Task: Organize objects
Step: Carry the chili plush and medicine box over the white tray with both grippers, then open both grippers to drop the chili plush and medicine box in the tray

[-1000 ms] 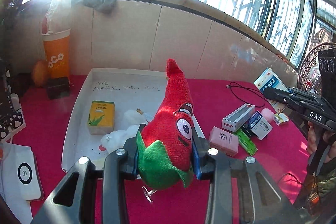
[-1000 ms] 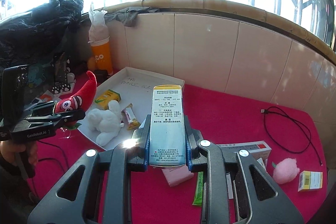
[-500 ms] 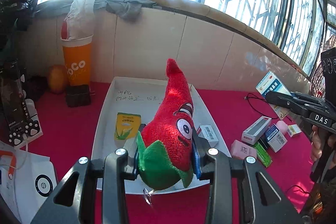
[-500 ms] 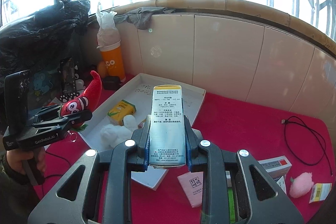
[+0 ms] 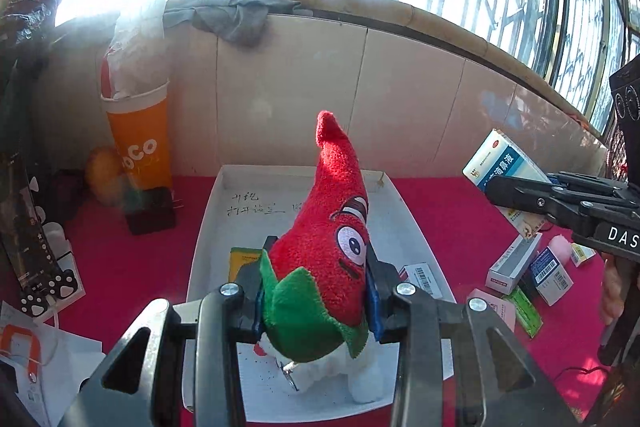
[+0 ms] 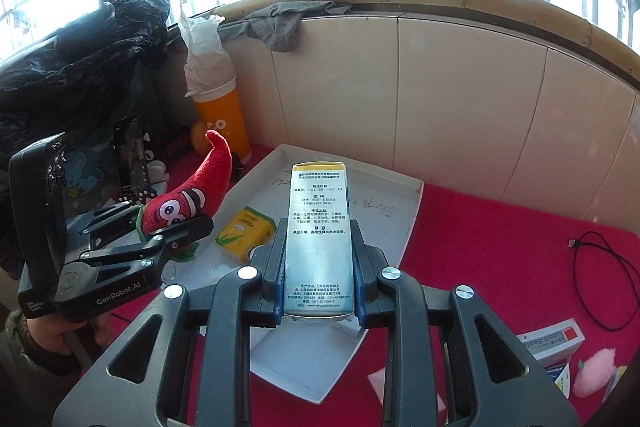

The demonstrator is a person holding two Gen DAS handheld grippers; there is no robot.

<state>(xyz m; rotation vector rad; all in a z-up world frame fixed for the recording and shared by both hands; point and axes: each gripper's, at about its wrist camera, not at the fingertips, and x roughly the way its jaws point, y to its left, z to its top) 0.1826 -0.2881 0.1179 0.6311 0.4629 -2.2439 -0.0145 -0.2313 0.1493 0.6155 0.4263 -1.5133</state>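
My left gripper [image 5: 316, 291] is shut on a red chili plush toy [image 5: 332, 243] with a green collar and holds it above the near end of the white tray [image 5: 208, 227]. It also shows in the right wrist view [image 6: 176, 223], left of the tray [image 6: 408, 227]. My right gripper [image 6: 318, 279] is shut on a blue-and-white medicine box [image 6: 318, 239], held upright over the tray's right side. The box also shows in the left wrist view [image 5: 500, 163]. In the tray lie a yellow carton [image 6: 246, 235], a white plush [image 5: 320, 367] and a small barcode box [image 5: 424, 277].
Several small boxes [image 5: 516, 263] and a pink puff [image 6: 596, 371] lie on the red cloth right of the tray. An orange cup [image 5: 140, 143] stands at the back left by the tiled wall. A black cable [image 6: 600, 275] lies at the right. A phone stand [image 5: 28, 239] is at the left.
Both grippers have moved left and forward over the tray with their loads still held. The tray now sits centred under the chili toy and closer under the medicine box.
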